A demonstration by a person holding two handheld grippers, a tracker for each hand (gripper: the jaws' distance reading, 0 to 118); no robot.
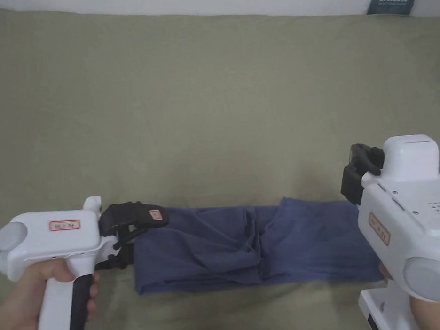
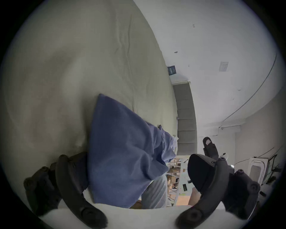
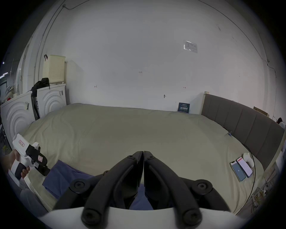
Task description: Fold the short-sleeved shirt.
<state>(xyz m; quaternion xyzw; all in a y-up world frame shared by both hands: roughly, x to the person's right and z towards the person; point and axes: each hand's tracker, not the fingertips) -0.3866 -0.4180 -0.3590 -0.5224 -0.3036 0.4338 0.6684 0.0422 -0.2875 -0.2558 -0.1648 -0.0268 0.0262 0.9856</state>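
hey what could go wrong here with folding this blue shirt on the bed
The left gripper is open around the shirt's end, so closing may catch only some layers. The right gripper is shut above the other end, gripping nothing there. The shirt lies near the bed's front edge and could slide off.

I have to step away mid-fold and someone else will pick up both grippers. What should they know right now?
Left gripper: jaws wide open around the left end of the shirt; one jaw sits against the bed, the other is clear of the cloth, so nothing is pinched.
Right gripper: jaws shut together with nothing between them, above the shirt's right end.
Shirt: blue, already folded into a long narrow band lying crosswise near the bed's front edge, with some creases in the middle.
Left to do: probably grip both ends and fold the band across itself, then smooth it.
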